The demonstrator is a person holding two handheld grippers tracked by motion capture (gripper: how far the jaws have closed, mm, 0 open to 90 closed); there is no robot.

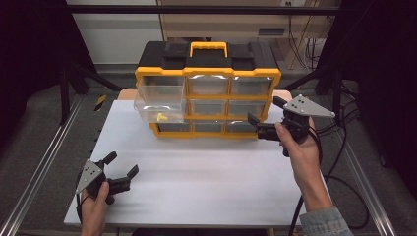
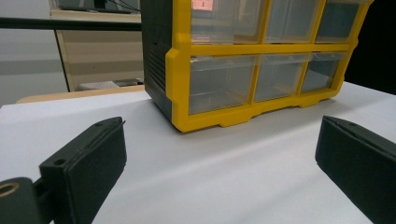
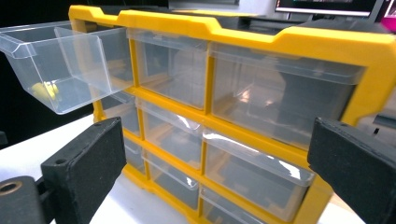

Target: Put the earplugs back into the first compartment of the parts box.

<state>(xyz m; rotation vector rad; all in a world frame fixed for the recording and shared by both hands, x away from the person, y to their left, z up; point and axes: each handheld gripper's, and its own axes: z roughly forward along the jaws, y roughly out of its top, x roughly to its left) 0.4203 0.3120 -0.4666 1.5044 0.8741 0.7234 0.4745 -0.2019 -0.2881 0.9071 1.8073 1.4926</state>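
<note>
The pulled-out drawer (image 1: 156,101) sits upper left of the wide-open right hand-held gripper (image 1: 266,118), farther from the wide-open left one (image 1: 121,164).

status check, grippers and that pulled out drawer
Left gripper open, low on table. Right gripper open at organizer. Top-left drawer out, yellow item inside. Nothing blocking.

Organizer (image 1: 208,88) on table (image 1: 196,177)

bright overhead light on the white table (image 1: 206,167), dark surroundings, soft glare on drawers.
</note>
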